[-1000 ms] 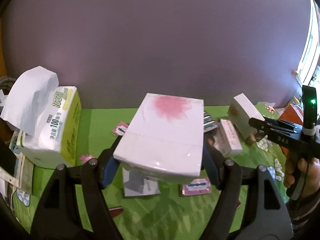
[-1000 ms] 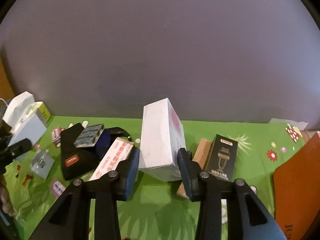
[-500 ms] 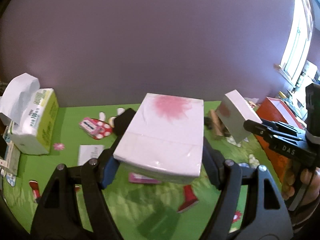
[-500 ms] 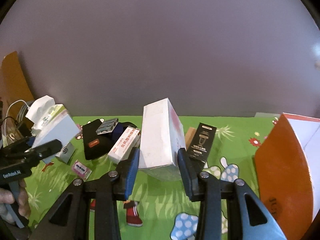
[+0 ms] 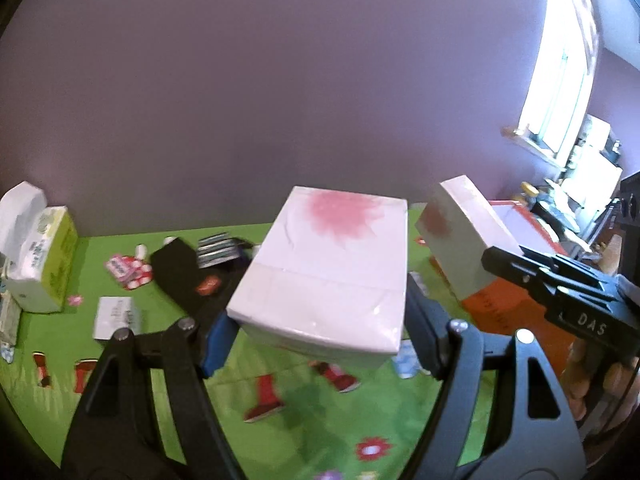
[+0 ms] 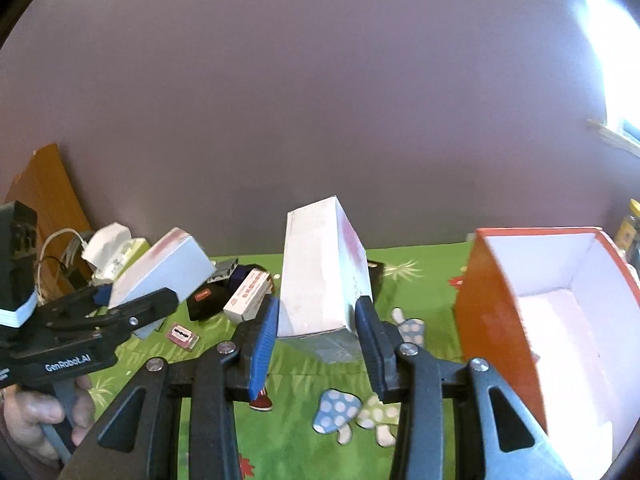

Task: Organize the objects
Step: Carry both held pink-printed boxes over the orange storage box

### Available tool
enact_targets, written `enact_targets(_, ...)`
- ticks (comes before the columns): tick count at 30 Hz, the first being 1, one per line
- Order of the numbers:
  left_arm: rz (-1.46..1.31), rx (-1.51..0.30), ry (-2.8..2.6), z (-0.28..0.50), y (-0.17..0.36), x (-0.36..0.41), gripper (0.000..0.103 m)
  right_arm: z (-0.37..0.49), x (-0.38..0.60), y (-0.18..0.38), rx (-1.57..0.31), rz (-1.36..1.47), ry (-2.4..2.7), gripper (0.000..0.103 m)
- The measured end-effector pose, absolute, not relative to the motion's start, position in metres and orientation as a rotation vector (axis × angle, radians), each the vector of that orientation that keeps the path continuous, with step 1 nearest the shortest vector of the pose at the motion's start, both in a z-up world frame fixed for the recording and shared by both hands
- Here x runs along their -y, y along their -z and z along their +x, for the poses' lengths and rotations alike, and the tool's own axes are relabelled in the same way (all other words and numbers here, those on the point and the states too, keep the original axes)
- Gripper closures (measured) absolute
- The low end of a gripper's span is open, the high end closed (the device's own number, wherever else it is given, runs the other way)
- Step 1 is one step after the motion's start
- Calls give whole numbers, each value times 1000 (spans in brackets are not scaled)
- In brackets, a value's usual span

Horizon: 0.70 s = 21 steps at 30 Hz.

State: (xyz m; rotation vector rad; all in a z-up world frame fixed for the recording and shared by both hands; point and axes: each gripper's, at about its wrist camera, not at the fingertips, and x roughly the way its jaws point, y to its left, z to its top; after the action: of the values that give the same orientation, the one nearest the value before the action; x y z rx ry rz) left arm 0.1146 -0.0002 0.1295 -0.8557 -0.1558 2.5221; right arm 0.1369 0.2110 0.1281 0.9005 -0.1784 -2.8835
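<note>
My left gripper is shut on a white tissue pack with a pink flower print, held flat above the green mat. It also shows in the right wrist view. My right gripper is shut on a second white tissue pack with a pink print, held on edge; it shows in the left wrist view. An open orange box with a white inside stands at the right, just beside the right gripper, and shows in the left wrist view.
On the green patterned mat lie a green tissue box, a black pouch, a white card and a small pink packet. A red-and-white carton lies behind. A purple wall closes the back.
Both grippers have swung right with their packs. The orange box has come close at the right, its open inside now facing the right gripper. The loose items have slid left.
</note>
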Motion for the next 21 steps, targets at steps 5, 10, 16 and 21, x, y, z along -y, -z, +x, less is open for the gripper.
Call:
enact_targets(5,-802,120,-2480,132,-146,-33,27,170,-240,-143,194,853,2938,62)
enact_targets(10,-754,58,-2433,154,-159,-71,27,200,-276,-151,225,831,3005,62)
enact_targets(16,-739,-28,-2369,175,-167,-124,27,220,-319,-150,267,839,3097,62)
enact_targets(21,-746,-100,-2313,185,-168,-173,27,229,-356,-140,310,882,3170,62)
